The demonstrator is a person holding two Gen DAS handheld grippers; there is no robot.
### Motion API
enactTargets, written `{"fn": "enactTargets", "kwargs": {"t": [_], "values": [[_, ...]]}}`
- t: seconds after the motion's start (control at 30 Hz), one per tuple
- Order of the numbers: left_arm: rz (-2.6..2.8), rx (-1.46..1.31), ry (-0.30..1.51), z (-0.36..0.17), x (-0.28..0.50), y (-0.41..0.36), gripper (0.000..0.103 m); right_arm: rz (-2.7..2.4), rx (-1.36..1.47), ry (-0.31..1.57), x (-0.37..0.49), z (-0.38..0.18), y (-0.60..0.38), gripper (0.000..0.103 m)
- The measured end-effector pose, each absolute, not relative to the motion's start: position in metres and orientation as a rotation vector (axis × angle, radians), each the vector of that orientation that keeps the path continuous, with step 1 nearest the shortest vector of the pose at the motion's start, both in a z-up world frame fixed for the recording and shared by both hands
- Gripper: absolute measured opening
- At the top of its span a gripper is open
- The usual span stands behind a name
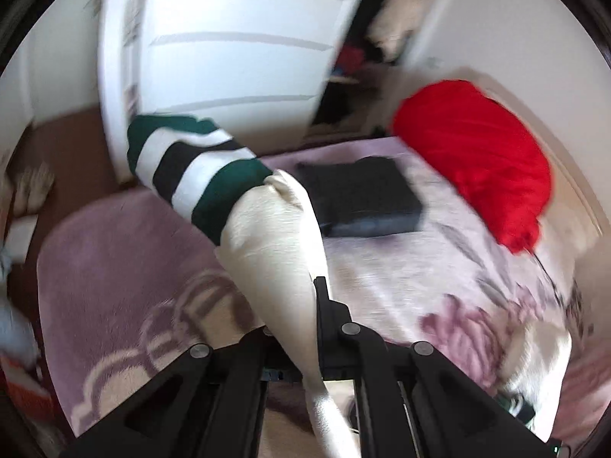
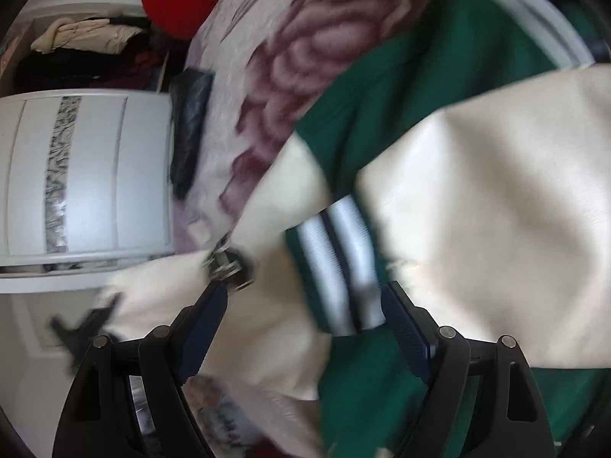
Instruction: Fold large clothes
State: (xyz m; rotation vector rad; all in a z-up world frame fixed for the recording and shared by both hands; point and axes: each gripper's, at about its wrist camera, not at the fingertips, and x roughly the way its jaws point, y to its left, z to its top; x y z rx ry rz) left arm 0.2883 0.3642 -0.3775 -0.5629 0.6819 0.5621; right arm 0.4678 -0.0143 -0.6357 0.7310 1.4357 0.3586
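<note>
A large jacket with cream sleeves and a green body lies on a bed. In the left wrist view my left gripper [image 1: 305,290] is shut on a cream sleeve [image 1: 275,236] and holds it up; its green, white and black striped cuff [image 1: 191,168] sticks out away from me. In the right wrist view my right gripper [image 2: 305,305] is open, its fingers either side of the jacket's striped hem [image 2: 336,263], with cream sleeve [image 2: 477,221] and green body [image 2: 420,76] beyond. A metal zip piece [image 2: 229,263] sits near the left finger.
The bed has a pink floral blanket [image 1: 126,252]. A folded dark garment [image 1: 362,198] and a red heap [image 1: 477,160] lie on it. A white wardrobe [image 1: 229,38] with open shelves of clothes [image 2: 88,38] stands beside the bed.
</note>
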Motion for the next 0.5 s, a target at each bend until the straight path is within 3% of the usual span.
{"fn": "enactTargets", "kwargs": {"t": [0.1,0.27,0.5], "values": [[0.458,-0.434,0.646,-0.340,0.310,0.297,0.001,0.226,0.604,1.428,0.452,-0.626,-0.057,0.084],[0.248,-0.247,0.651,-0.322,0.358,0.160,0.001,0.061,0.599,1.447,0.406,-0.623,-0.168,0.084],[-0.166,-0.104,0.788,-0.382,0.406,-0.082,0.001,-0.143,0.759,1.397,0.345,-0.620,-0.317,0.084]]}}
